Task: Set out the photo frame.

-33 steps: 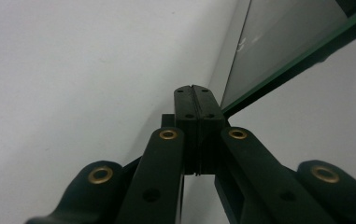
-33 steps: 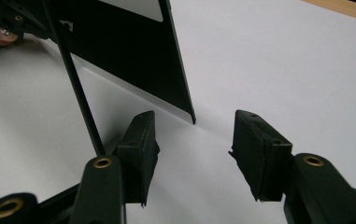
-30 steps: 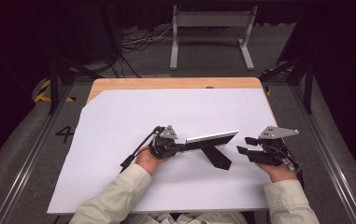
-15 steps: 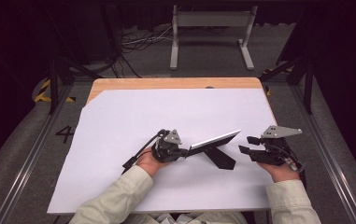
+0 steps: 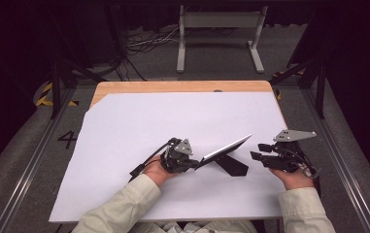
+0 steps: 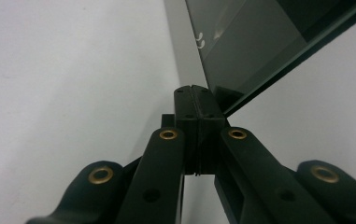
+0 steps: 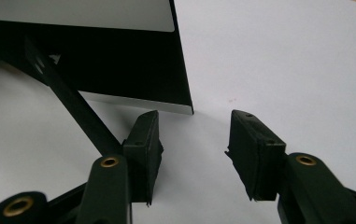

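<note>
A flat, dark panel [image 5: 224, 149] with a pale silver edge stands tilted above the white sheet [image 5: 139, 121] that covers the wooden table [image 5: 173, 87]. A black strut [image 5: 232, 165] under the panel slants down to the sheet and props it. The left gripper [image 5: 192, 162], in the person's left hand [image 5: 157, 171], has its jaws pressed together on the panel's lower left edge; in the left gripper view the two pads [image 6: 187, 109] meet face to face, with the dark panel [image 6: 259, 42] and its pale border rising directly beyond them. From this pinch the panel climbs to the right, its raised corner pointing toward the right gripper [image 5: 258, 151].

The right gripper lies just to the right of the panel, apart from it, in the person's right hand [image 5: 296, 178]. Its jaws stand partly spread and have just been narrowing, with bare sheet between them. In the right gripper view the panel's near corner [image 7: 185, 108] lies just ahead of the left pad [image 7: 143, 140], not touching, and the strut [image 7: 77, 112] runs down beside that pad.
</note>
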The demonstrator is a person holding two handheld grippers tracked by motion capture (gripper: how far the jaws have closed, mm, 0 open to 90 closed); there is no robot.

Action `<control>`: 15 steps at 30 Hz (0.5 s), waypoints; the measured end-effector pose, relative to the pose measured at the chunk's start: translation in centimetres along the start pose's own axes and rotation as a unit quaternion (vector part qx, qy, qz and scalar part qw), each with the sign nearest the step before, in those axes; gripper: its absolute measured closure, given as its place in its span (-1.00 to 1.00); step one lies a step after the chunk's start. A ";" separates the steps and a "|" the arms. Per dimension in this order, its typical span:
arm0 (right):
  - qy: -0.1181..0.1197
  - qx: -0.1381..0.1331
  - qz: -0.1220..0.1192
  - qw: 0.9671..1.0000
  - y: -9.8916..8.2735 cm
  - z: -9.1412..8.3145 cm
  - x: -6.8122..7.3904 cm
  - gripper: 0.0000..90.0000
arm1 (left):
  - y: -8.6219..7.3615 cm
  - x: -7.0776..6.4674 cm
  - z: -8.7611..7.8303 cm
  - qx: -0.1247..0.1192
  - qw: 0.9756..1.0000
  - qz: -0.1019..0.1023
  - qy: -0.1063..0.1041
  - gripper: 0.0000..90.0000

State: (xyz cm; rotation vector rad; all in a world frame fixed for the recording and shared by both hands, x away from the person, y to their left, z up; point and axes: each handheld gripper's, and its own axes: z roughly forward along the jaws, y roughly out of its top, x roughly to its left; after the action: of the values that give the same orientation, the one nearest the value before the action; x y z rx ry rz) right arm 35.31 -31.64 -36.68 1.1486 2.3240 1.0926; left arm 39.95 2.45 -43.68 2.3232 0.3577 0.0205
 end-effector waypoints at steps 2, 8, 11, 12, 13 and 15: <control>-0.002 0.002 0.009 1.000 0.0 -0.1 0.0 0.18 | 0.1 -0.3 0.1 0.003 1.000 0.008 -0.005 1.00; -0.002 0.001 0.012 1.000 0.1 -0.3 -0.1 0.17 | 0.5 -1.2 0.3 0.014 0.999 0.023 -0.021 1.00; -0.002 0.001 0.014 1.000 0.1 -0.5 0.0 0.17 | 0.5 -1.4 0.4 0.014 0.999 0.030 -0.028 1.00; -0.003 0.001 0.014 1.000 0.2 -0.5 0.0 0.18 | 0.5 -1.4 0.4 0.015 0.999 0.027 -0.030 1.00; -0.004 0.001 0.013 1.000 0.2 -0.6 0.0 0.18 | 0.6 -1.4 0.4 0.015 0.999 0.029 -0.034 1.00; -0.004 0.002 0.014 1.000 0.2 -0.7 0.0 0.18 | 0.6 -1.5 0.4 0.016 0.999 0.031 -0.042 1.00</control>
State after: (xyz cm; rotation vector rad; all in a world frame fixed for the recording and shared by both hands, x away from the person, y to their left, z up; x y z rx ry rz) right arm 35.05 -31.91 -36.09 1.1883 2.3124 1.0909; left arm 38.70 1.34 -43.42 2.3578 0.2460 -0.0535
